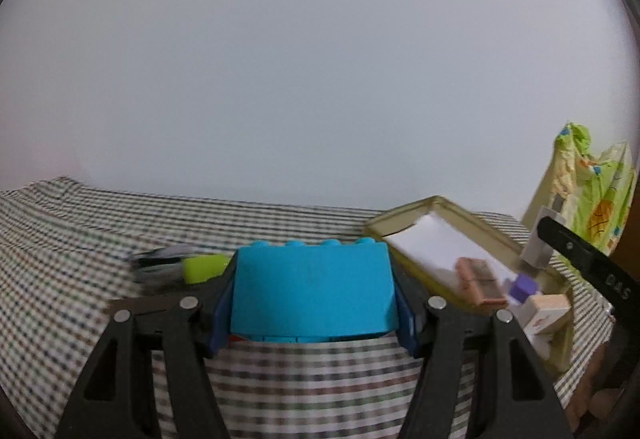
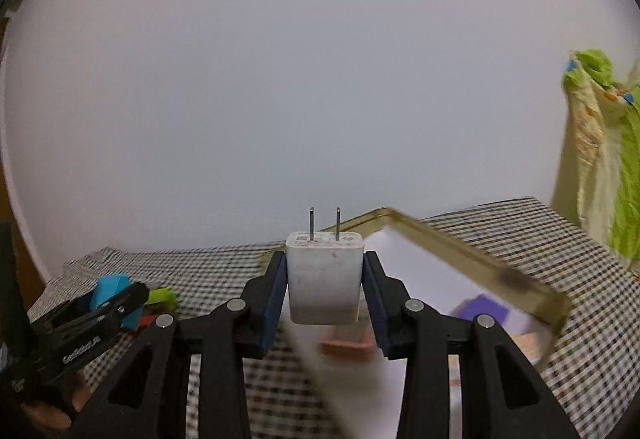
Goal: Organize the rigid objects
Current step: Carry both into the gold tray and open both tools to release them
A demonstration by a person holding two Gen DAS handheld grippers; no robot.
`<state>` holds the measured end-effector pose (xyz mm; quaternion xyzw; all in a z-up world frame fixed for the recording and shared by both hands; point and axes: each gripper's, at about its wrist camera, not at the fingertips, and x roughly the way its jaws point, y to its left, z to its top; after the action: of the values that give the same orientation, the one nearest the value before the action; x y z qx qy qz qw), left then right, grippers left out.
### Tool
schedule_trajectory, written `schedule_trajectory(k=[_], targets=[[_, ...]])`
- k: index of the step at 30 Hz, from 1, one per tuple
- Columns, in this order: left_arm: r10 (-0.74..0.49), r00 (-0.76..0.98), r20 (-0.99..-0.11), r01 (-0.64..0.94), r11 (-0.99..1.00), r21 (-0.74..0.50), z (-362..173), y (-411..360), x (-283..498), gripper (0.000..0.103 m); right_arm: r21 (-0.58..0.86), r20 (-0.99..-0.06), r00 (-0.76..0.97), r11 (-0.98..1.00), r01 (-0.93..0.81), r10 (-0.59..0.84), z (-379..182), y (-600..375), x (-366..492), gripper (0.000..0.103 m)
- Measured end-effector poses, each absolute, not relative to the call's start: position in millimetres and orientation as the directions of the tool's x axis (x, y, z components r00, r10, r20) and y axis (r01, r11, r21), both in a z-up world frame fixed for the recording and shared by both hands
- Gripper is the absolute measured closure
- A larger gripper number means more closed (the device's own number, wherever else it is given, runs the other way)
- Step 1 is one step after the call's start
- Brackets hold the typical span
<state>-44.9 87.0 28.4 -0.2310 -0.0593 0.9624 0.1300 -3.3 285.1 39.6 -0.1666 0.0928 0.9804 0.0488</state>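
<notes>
My left gripper is shut on a big blue toy brick and holds it just above the checked cloth. My right gripper is shut on a white plug adapter, prongs up, held over the near edge of an olive tray. The tray holds a pink block, a purple block and a wooden block. The left gripper with the blue brick shows at the left of the right wrist view.
A checked cloth covers the table. A lime green piece and a dark striped object lie behind the blue brick. A green patterned fabric hangs at the right. A plain wall stands behind.
</notes>
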Motion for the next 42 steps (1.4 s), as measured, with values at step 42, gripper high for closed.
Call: schedule_trajectory(k=[42], targets=[[0.378, -0.721, -0.58, -0.434, -0.9, -0.047, 1, 267, -47, 0.039, 0.11, -0.55, -0.818, -0.956, -0.273, 0.17, 7, 382, -39, 0.062]])
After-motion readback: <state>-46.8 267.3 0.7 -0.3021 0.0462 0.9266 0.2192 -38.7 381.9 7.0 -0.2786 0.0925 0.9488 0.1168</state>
